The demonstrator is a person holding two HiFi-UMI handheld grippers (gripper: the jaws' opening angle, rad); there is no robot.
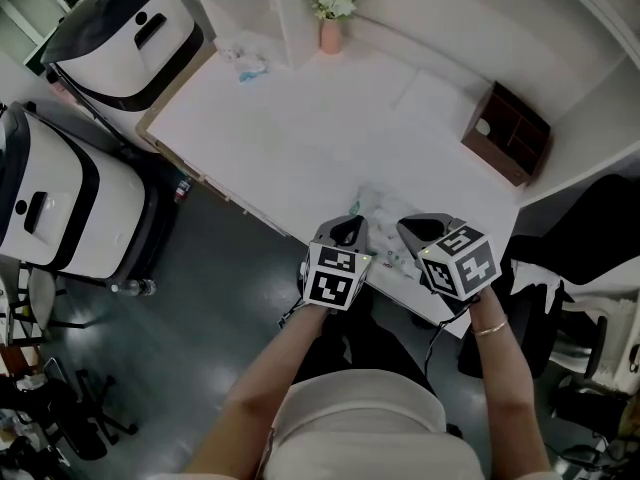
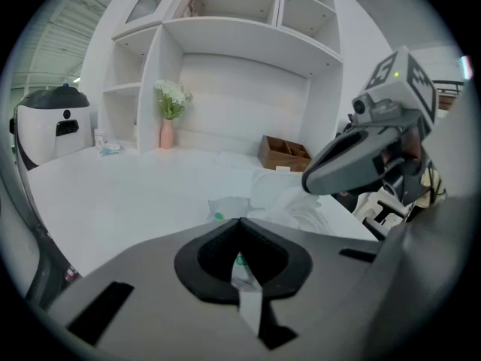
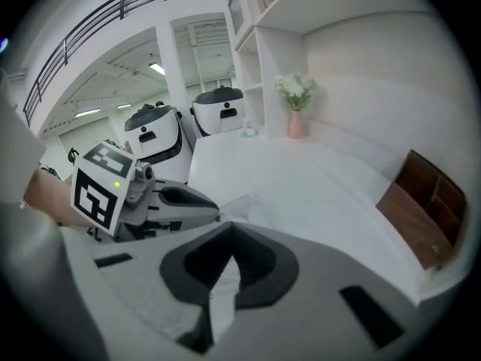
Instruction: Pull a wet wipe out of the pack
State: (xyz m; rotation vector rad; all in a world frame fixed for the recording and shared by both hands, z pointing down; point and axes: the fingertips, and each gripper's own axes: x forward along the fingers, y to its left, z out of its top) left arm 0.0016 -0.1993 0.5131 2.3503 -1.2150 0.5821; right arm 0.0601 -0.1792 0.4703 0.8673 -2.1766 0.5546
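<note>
The wet wipe pack [image 1: 383, 211], pale with green print, lies near the white table's [image 1: 300, 128] front edge. My left gripper [image 1: 349, 227] is shut on the pack's near edge; in the left gripper view its jaws [image 2: 239, 222] meet with white, green-printed film pinched in the gap behind them. My right gripper [image 1: 416, 228] hangs just right of it, a little above the pack. Its jaws [image 3: 229, 229] are shut on white wipe material that shows in the gap. A crumpled white wipe [image 2: 299, 204] rises from the pack [image 2: 224, 205] toward the right gripper [image 2: 359, 161].
A brown wooden box [image 1: 507, 131] stands at the table's right end, and a pink vase of white flowers [image 1: 331, 20] at the back. Two white-and-black machines [image 1: 125, 38] [image 1: 50, 203] stand on the floor to the left. White shelving rises behind the table.
</note>
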